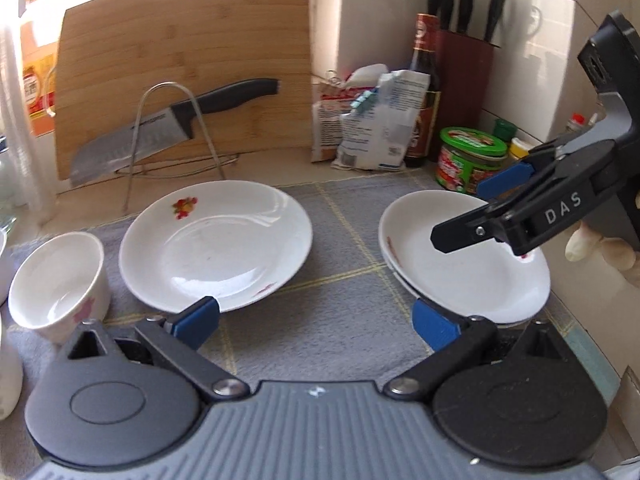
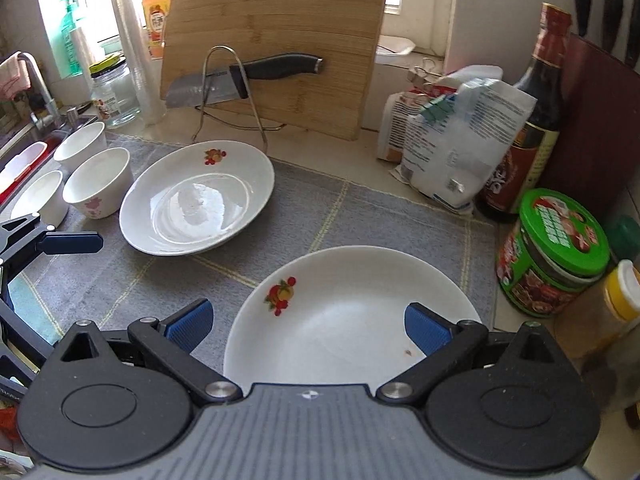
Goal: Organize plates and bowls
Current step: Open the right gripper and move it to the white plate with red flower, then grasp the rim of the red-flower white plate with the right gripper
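A white plate (image 1: 216, 240) with a fruit print lies on the grey mat (image 1: 340, 304). To its right sits a stack of two white plates (image 1: 464, 276). My left gripper (image 1: 316, 326) hangs open over the mat between them, holding nothing. My right gripper (image 1: 460, 212) stands wide open just above the stack. In the right wrist view the top plate (image 2: 352, 320) lies under my right gripper (image 2: 308, 328); one pad is over the plate and the other is off its rim. Three white bowls (image 2: 98, 184) stand left of the single plate (image 2: 196, 204).
A bamboo cutting board (image 2: 276, 40) leans at the back, with a knife (image 2: 248, 76) on a wire rack before it. Bags (image 2: 452, 140), a dark bottle (image 2: 532, 120), a green-lidded jar (image 2: 552, 248) and a knife block (image 1: 464, 64) crowd the right. A sink (image 2: 24, 148) lies left.
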`<state>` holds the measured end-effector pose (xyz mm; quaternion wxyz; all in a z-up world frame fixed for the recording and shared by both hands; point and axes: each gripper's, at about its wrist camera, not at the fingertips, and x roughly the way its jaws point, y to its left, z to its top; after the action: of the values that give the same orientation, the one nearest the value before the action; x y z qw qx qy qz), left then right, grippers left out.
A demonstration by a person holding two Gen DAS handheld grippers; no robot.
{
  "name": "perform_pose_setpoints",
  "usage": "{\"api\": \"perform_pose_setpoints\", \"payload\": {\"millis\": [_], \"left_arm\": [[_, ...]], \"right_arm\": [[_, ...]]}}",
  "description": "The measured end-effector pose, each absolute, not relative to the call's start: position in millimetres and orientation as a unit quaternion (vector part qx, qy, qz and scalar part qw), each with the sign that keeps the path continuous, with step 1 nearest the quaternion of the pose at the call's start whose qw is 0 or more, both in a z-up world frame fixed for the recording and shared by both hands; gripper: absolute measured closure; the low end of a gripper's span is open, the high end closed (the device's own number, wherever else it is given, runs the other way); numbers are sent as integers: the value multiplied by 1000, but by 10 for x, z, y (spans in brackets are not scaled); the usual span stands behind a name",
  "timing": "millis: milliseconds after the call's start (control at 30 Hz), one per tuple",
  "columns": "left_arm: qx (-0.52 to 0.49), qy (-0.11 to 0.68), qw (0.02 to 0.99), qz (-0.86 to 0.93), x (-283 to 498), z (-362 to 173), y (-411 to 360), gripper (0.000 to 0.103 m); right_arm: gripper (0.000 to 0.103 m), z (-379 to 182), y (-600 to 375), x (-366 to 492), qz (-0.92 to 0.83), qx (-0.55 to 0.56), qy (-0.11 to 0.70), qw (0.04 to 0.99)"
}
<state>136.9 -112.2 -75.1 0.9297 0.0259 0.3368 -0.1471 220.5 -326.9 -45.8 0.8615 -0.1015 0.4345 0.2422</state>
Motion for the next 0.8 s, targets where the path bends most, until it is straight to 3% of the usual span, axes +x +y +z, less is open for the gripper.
{"api": "perform_pose_setpoints", "payload": {"millis": [400,800], "left_arm": [[-12,368,930,11,1134,-864,-835,1],[-11,393,919,1,1393,-1054,-669,1]], "right_arm": [[0,-468,-2731,2524,374,-143,409,820],[0,-437,-2540,2616,365,-142,415,821]]}}
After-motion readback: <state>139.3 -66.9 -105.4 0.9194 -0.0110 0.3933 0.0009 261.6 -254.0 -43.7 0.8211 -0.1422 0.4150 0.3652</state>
